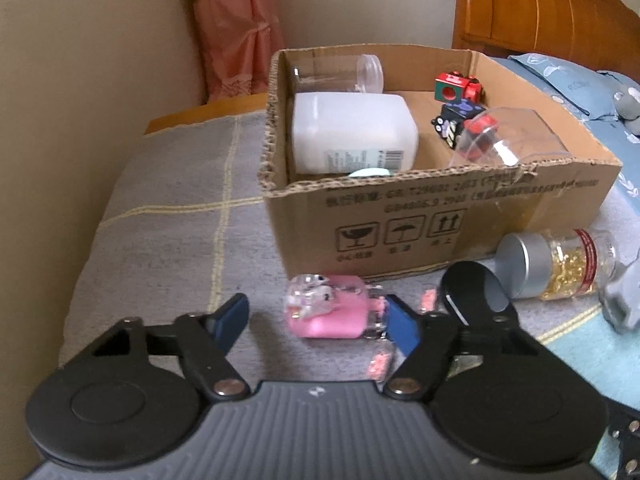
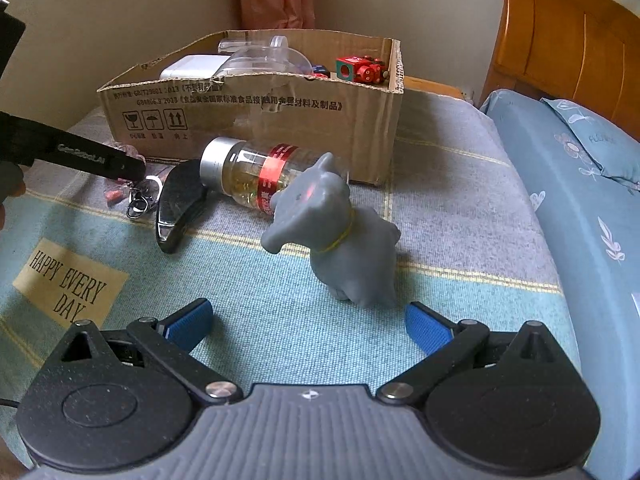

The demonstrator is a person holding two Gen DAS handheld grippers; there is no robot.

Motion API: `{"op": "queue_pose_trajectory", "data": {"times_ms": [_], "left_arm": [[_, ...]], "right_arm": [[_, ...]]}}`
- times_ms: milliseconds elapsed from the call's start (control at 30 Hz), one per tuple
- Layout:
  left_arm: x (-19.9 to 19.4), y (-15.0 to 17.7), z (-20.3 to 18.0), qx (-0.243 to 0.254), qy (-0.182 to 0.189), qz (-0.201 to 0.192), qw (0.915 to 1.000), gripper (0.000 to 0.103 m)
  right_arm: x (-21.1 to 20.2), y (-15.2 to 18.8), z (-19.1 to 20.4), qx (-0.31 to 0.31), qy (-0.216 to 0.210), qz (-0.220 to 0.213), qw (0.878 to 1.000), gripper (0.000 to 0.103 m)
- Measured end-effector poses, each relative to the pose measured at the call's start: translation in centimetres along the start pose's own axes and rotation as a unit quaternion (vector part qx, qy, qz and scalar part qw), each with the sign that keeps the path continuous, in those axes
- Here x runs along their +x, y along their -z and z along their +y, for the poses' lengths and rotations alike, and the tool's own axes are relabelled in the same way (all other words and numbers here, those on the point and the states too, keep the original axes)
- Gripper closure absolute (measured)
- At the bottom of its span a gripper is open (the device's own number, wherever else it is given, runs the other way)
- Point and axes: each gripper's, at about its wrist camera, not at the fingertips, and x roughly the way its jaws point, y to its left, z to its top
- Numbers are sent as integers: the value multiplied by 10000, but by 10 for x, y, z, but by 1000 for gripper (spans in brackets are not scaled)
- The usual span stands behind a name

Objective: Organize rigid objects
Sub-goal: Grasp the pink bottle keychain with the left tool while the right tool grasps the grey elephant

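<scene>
A pink and clear toy keychain lies on the blanket in front of the cardboard box. My left gripper stands around it. The right blue pad touches the toy's side and the left pad is a gap away. In the right wrist view a grey animal figure stands upright just beyond my right gripper, which is open wide with nothing between its fingers. The figure is nearer the right finger. A silver-lidded jar of gold capsules and a black curved case lie by the box.
The box holds a white bottle, clear jars, a red toy and a black toy. A metal key ring lies beside the case. A blue pillow and a wooden headboard are at the right, a wall and a curtain behind.
</scene>
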Motion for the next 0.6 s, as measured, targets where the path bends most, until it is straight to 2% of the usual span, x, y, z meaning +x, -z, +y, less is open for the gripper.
{"op": "queue_pose_trajectory", "data": {"times_ms": [167,400,600], "left_arm": [[1,-1,-4,-97,150,41,9998,52],[0,1,-2,-131,197,31,9997,53],[1,0,-1,-104,218,16,9997,53]], "right_arm": [[-2,2,-1,-6,-8,-44,10000,0],[-5,2,-8,-35,-192,-8,9998,0],[-11,-12,-35,661,-1051,-80,9922,0]]}}
